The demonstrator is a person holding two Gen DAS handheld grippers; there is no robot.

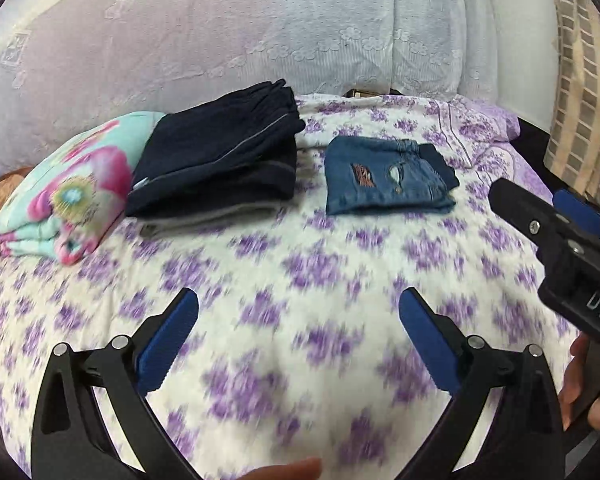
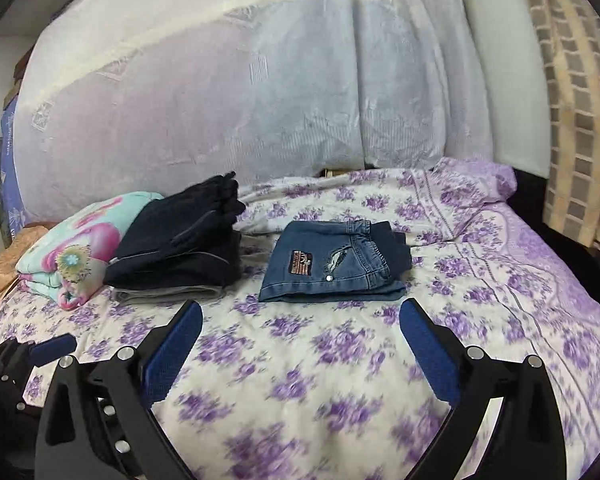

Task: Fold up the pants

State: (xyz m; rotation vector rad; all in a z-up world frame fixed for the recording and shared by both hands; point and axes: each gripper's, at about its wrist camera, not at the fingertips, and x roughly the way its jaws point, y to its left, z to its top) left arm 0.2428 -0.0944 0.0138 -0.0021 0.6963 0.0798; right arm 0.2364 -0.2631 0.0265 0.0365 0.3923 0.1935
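Note:
A pair of blue jeans (image 1: 384, 178) lies folded into a small rectangle on the flowered bedsheet (image 1: 284, 264); it also shows in the right wrist view (image 2: 332, 266). My left gripper (image 1: 298, 304) is open and empty, held above the sheet well short of the jeans. My right gripper (image 2: 300, 314) is open and empty, just in front of the jeans' near edge. The right gripper also shows at the right edge of the left wrist view (image 1: 556, 232), and the left gripper at the left edge of the right wrist view (image 2: 40, 354).
A stack of folded dark pants (image 1: 220, 164) on a grey garment lies left of the jeans. A folded teal and pink floral cloth (image 1: 68, 192) lies further left. A white curtain (image 1: 220, 28) hangs behind the bed. A checkered drape (image 1: 584, 92) hangs at the right.

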